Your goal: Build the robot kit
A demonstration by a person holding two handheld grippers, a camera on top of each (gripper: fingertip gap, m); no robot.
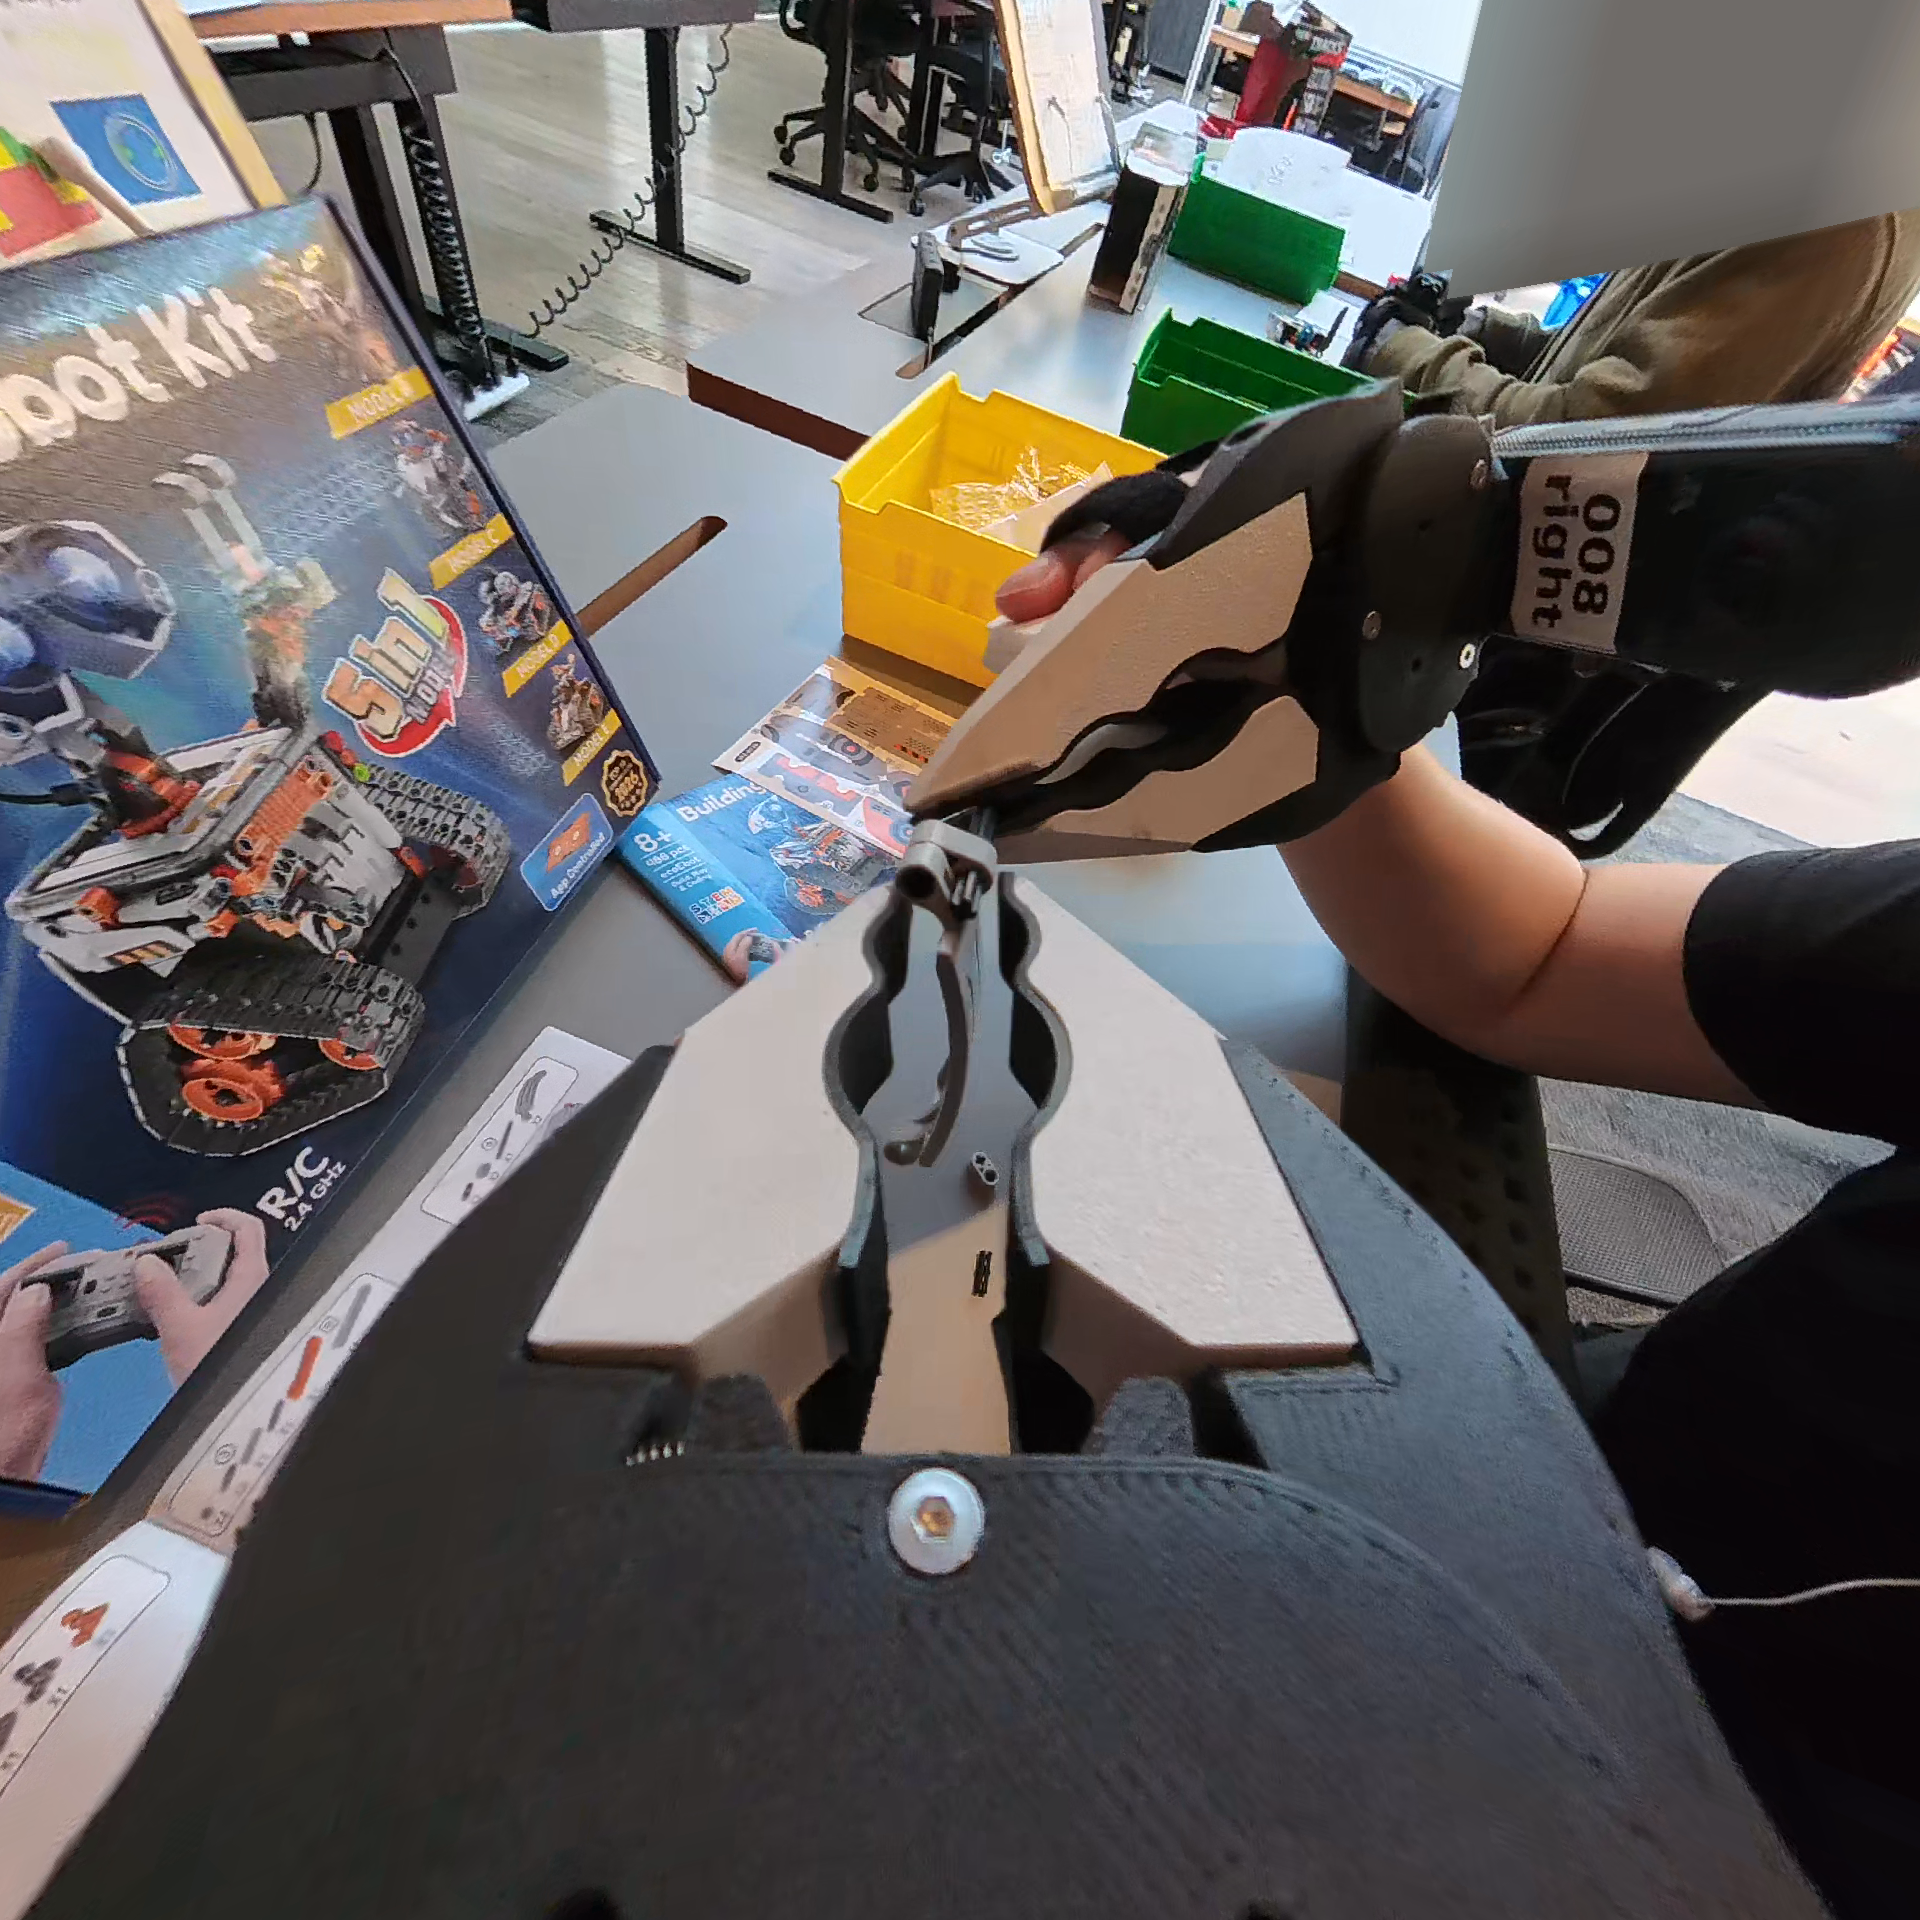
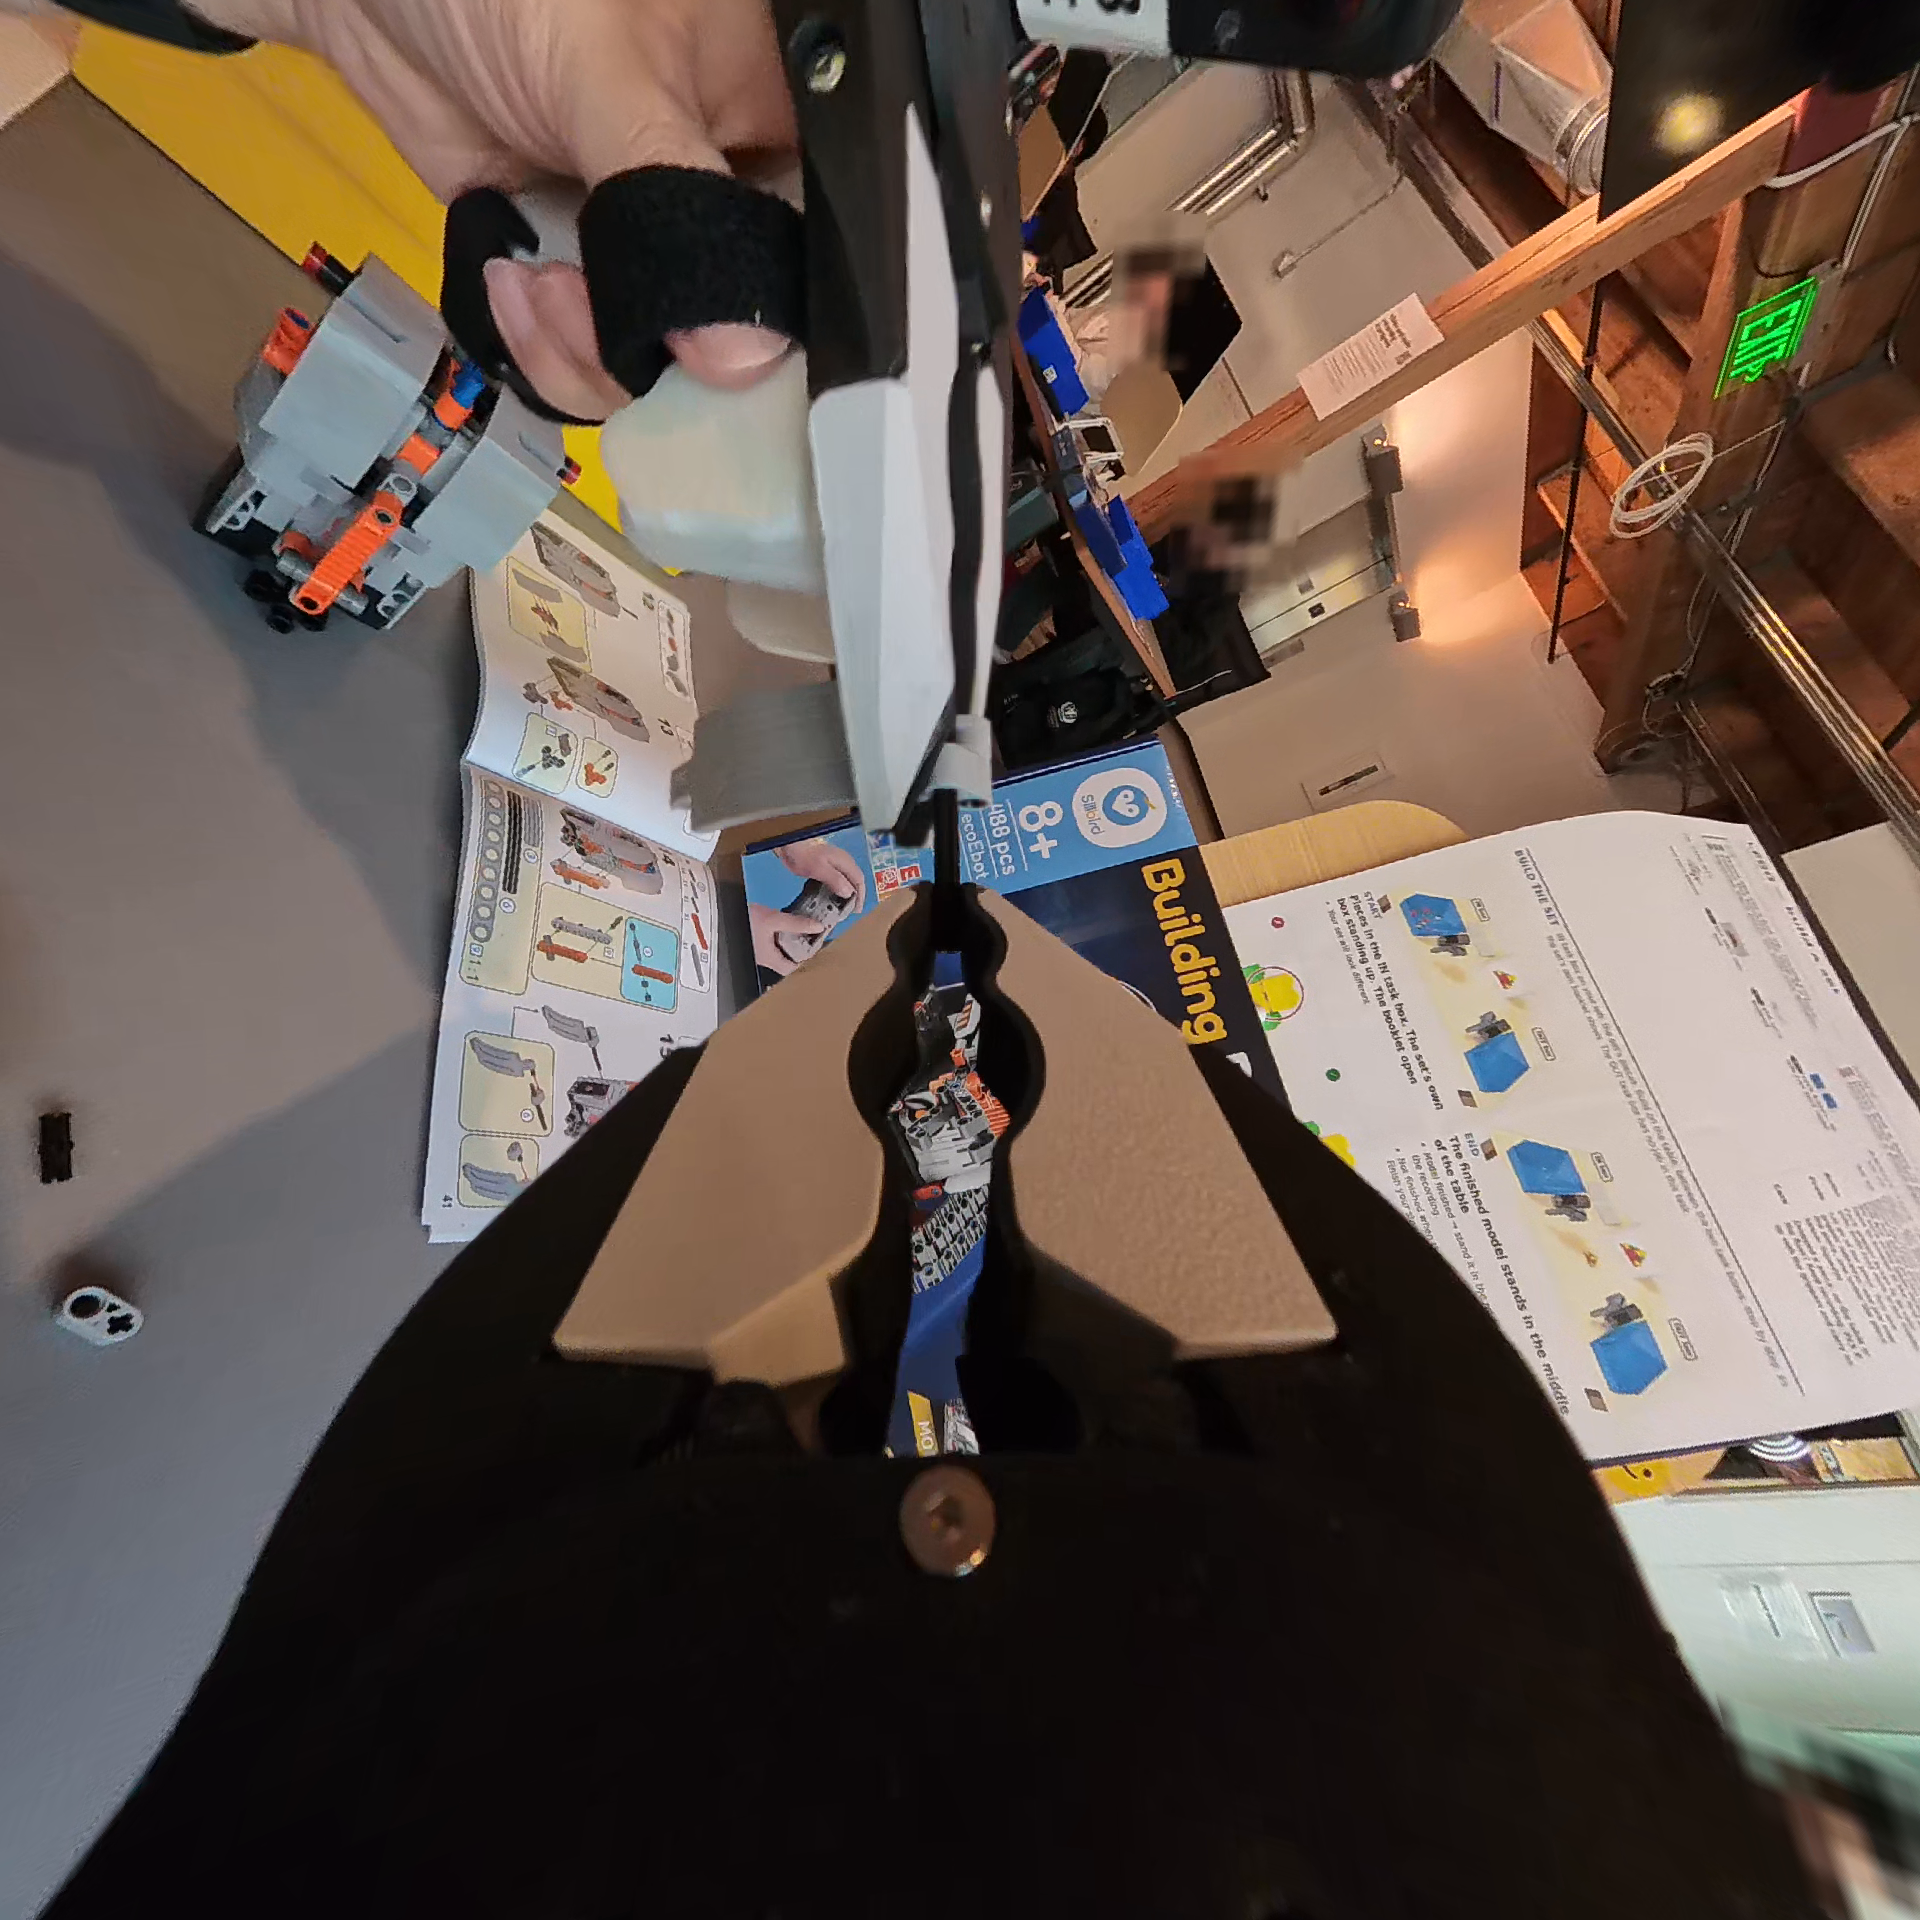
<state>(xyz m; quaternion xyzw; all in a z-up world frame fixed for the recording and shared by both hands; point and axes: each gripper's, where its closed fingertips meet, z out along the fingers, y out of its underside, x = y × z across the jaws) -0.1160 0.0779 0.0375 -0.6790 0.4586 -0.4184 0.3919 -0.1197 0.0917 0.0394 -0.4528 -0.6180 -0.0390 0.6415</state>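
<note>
My left gripper (image 1: 951, 894) is shut on a grey curved building piece (image 1: 954, 997) whose round connector end sticks out past the fingertips. My right gripper (image 1: 935, 816) comes in from the right and is shut on a short black pin (image 1: 982, 826). The pin's tip meets the connector end. In the right wrist view my right gripper (image 2: 940, 904) holds the black pin (image 2: 943, 842) pointing up into the grey piece's end (image 2: 971, 764), held by the left gripper (image 2: 914, 810) coming from above. Both are held above the grey table (image 2: 208, 935).
A kit box (image 1: 260, 727) stands at the left. An open instruction booklet (image 2: 582, 935), a partly built grey and orange model (image 2: 384, 457), a small grey piece (image 2: 99, 1314) and a small black piece (image 2: 54, 1146) lie on the table. A yellow bin (image 1: 935, 520) and green bins (image 1: 1226, 374) stand behind. Less than 4 cm separates the two grippers' tips.
</note>
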